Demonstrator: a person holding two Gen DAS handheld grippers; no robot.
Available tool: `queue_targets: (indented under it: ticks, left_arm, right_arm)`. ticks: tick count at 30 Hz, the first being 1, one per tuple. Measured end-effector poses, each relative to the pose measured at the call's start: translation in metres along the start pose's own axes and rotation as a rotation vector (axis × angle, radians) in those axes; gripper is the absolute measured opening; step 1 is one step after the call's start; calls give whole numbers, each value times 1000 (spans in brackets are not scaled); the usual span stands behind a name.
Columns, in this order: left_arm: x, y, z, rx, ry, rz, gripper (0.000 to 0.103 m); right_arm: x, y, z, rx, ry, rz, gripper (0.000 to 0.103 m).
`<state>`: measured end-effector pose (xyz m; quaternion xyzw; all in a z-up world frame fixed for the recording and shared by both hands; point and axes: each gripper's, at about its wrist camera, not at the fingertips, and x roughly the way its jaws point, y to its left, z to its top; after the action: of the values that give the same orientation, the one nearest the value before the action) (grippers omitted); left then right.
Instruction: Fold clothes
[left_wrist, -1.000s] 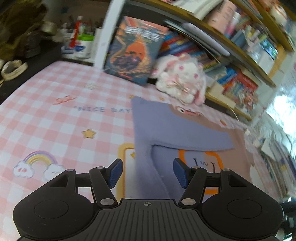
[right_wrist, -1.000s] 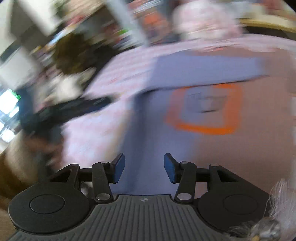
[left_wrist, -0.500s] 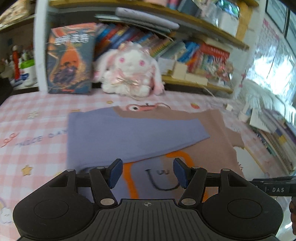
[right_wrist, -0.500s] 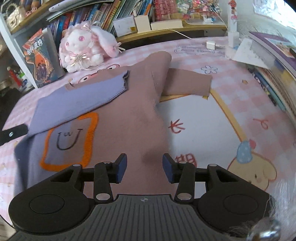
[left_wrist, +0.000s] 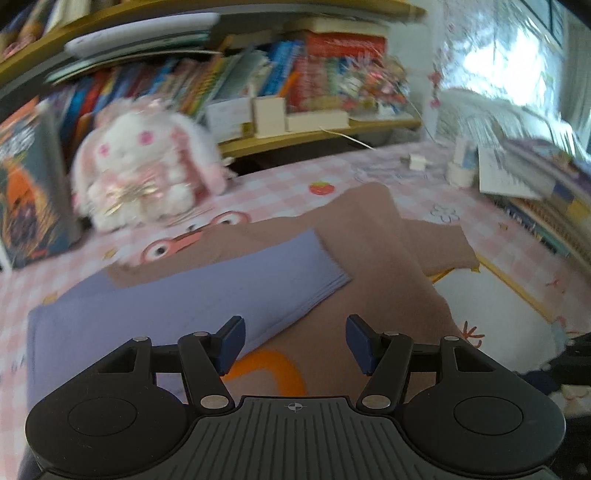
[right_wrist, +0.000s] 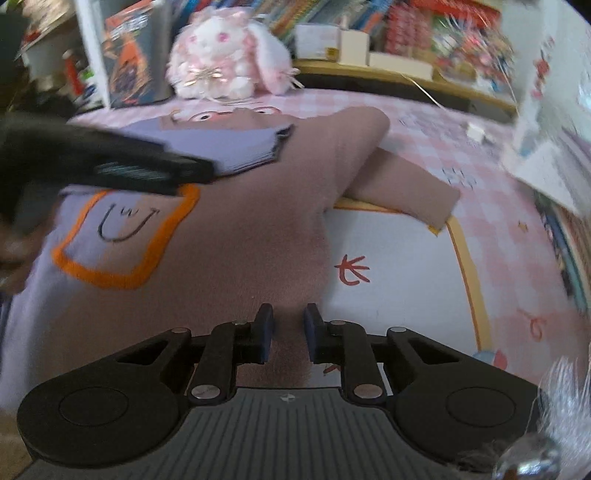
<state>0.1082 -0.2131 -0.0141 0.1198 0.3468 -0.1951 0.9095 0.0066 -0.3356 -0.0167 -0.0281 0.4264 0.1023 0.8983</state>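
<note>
Right gripper (right_wrist: 288, 332) jaws closing on brown shirt (right_wrist: 258, 221) hem at lower centre of frame, left gripper (left_wrist: 293, 341) jaws spread above the shirt, purple sleeve (left_wrist: 207, 280) folded across, plush bunny (left_wrist: 144, 166) upper left.

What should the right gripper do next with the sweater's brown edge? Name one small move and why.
Probably finish closing on the sweater hem, then lift it. The right gripper has its jaws closing with brown fabric between them at the bottom edge; the purple sleeve is already folded across, the brown sleeve still lies out.
</note>
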Motion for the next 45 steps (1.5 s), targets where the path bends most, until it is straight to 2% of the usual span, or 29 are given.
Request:
queue_targets:
  ticks: [4,7,10,12,14,15,17,18,23,26,29,34,37,45]
  left_arm:
    - [22,-23,7,94,17,17,65]
    - [38,-35,8,162,22,69,67]
    - [45,-38,8,190,1,89,69]
    - [46,-35,9,193,-2,74,66]
    - [47,-28,10,176,0,52,47]
    - [48,-24,11,166,4,43,31]
    - [48,-13,13,145,9,42,7]
    - [45,-6,13,129,-1,67,4]
    - [1,68,14,-93,-110,154,4]
    - [-37,123,4,-216,-169,247,4]
    - [-71,178,-14,-318,-196,355,4]
    - [-108,256,-53,-351,-163,534,4]
    - [-119,290,-75,-371,-129,598,4]
    - [-130,338,-118,-423,-61,645,4]
  right_arm:
    - [-1,-6,0,-4,-6,32,18]
    - [0,-11,0,4,-7,51,18]
    - [-1,-13,-1,10,-10,65,18]
    - [-2,-15,-1,14,-12,73,18]
    - [-2,-15,-1,17,-13,77,18]
    - [-2,-15,-1,17,-12,77,18]
    - [-1,-14,0,14,-11,72,18]
    - [-1,-13,0,14,-11,70,18]
    - [-1,-12,1,25,-8,58,18]
    - [-2,-11,0,43,-8,47,18]
    - [-2,-9,0,55,-8,26,18]
    - [-1,0,1,52,-4,-17,20]
    - [1,4,4,60,3,-47,20]
    - [3,13,7,130,14,-129,20]
